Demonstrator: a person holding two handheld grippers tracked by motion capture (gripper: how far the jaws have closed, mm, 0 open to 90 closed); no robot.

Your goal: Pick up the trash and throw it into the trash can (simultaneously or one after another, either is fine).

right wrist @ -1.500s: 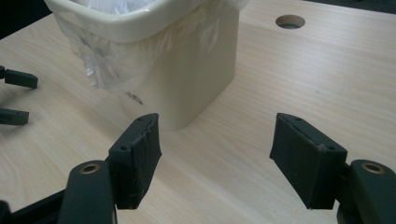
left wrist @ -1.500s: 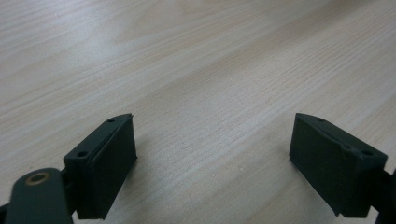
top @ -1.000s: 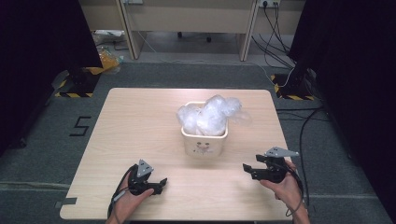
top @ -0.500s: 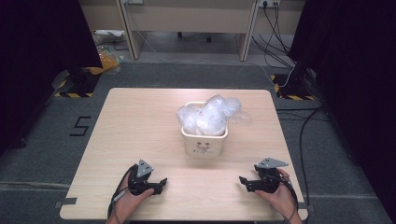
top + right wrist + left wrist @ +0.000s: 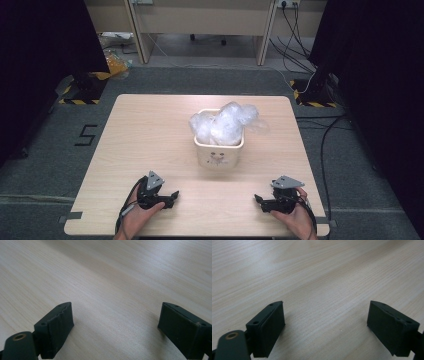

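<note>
In the high view the desk (image 5: 150, 130) takes up the middle of the frame, light wood with the grain running across it. A little right of centre stands a small white tub (image 5: 218, 155) with a face drawn on its near wall, and clear crumpled plastic (image 5: 224, 122) is heaped in it, bulging over the rim and trailing off toward the upper right. The tub sits alone, well apart from both hands.

At the lower left of the frame the left tool (image 5: 170, 196) lies low over the desk near the front edge, held in the person's left hand (image 5: 142, 212), jaws pointing right toward the middle. In the left gripper view (image 5: 325, 322) its two black jaws stand wide apart with bare wood between them; nothing is held.

At the lower right the right tool (image 5: 261, 202) rests in the right hand (image 5: 292, 217), jaws pointing left toward the middle, with a grey plate (image 5: 287, 182) on top. Its jaws have just been opening, and in the right gripper view (image 5: 116, 323) they stand wide with bare desk between them.

The two tools face each other across the front strip of the desk, well apart, with the tub above and between them in the frame.
</note>
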